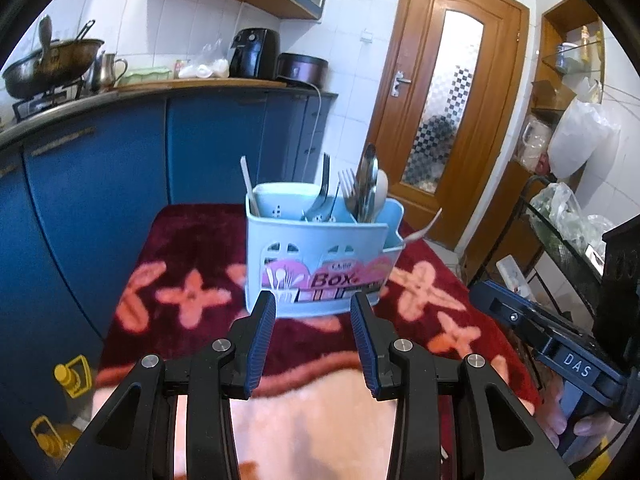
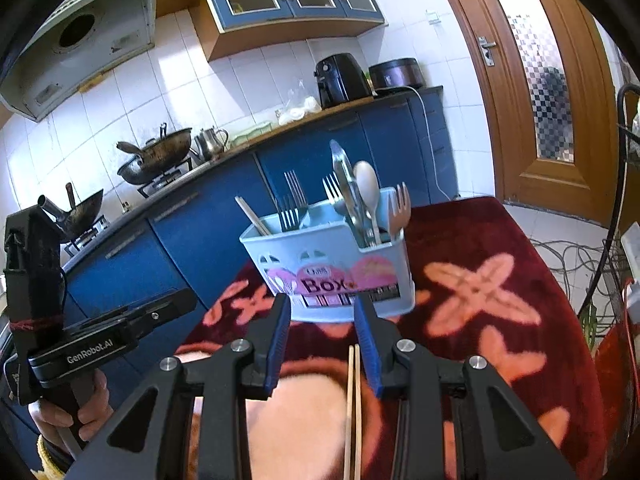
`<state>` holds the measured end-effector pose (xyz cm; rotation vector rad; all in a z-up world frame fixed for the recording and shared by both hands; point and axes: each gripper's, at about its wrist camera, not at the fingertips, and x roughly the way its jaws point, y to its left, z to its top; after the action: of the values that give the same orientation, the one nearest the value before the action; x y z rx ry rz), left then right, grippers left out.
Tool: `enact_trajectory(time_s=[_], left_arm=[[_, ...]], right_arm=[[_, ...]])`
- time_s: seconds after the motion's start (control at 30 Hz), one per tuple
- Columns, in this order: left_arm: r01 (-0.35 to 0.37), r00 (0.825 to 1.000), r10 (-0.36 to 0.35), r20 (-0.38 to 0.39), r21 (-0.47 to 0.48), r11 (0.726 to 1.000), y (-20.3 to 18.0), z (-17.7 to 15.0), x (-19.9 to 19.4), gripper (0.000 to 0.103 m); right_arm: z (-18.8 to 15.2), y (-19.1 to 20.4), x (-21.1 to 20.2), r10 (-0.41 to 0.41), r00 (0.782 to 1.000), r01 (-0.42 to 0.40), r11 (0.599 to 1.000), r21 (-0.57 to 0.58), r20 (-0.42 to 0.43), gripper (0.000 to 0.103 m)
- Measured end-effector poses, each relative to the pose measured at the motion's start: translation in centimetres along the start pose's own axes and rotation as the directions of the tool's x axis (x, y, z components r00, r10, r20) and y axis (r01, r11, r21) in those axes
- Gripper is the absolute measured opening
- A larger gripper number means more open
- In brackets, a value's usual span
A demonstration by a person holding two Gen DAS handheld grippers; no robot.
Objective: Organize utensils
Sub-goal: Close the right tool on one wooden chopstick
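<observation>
A light blue utensil box (image 1: 320,256) (image 2: 340,264) stands on a table under a dark red flowered cloth (image 1: 192,240). Forks (image 1: 322,196), a metal spoon (image 1: 367,176) and a white spoon stand upright in it, and a pale stick (image 1: 249,188) leans in its left compartment. My left gripper (image 1: 314,306) is just short of the box front, open, with nothing between its fingers. My right gripper (image 2: 322,304) is also near the box front, open. A pair of wooden chopsticks (image 2: 354,408) shows low between its fingers, close to the right one and not pressed by both.
Blue kitchen cabinets (image 1: 120,168) with woks, a kettle and an air fryer (image 1: 256,52) stand behind the table. A wooden door (image 1: 448,112) is at the back right. A wire rack (image 1: 560,240) with plastic bags stands right, and yellow-capped bottles (image 1: 72,376) sit low left.
</observation>
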<state>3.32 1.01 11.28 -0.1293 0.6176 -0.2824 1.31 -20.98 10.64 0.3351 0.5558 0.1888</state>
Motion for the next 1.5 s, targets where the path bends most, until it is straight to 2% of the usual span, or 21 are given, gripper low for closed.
enact_trajectory(time_s=[0.33, 0.9, 0.93, 1.07, 1.17, 1.5], left_arm=[[-0.020, 0.998, 0.018, -0.063, -0.036, 0.999, 0.8, -2.3, 1.4, 0.040], [-0.050, 0.989, 0.041, -0.142, -0.057, 0.997, 1.7, -5.1, 3.6, 0.040], [-0.050, 0.988, 0.042, -0.146, -0.057, 0.997, 1.7, -5.2, 3.7, 0.040], [-0.048, 0.986, 0.038, -0.163, -0.061, 0.997, 1.6, -5.8, 4.1, 0.040], [-0.044, 0.985, 0.033, -0.172, -0.061, 0.997, 1.6, -6.1, 4.4, 0.040], [-0.031, 0.983, 0.018, -0.183, -0.072, 0.997, 1.8, -6.5, 4.8, 0.040]], right_arm=[[-2.5, -1.3, 1.6, -0.035, 0.996, 0.036, 0.999, 0.008, -0.086, 0.036], [-7.0, -1.8, 5.6, -0.101, 0.958, 0.087, 0.994, -0.061, -0.269, 0.036], [-7.1, -1.8, 5.7, -0.100, 0.956, 0.086, 0.994, -0.065, -0.274, 0.035], [-7.6, -1.7, 6.3, -0.112, 0.946, 0.088, 0.992, -0.091, -0.305, 0.020], [-7.9, -1.6, 6.8, -0.121, 0.938, 0.091, 0.990, -0.106, -0.326, 0.014], [-8.6, -0.5, 8.1, -0.174, 0.909, 0.105, 0.975, -0.195, -0.379, 0.014]])
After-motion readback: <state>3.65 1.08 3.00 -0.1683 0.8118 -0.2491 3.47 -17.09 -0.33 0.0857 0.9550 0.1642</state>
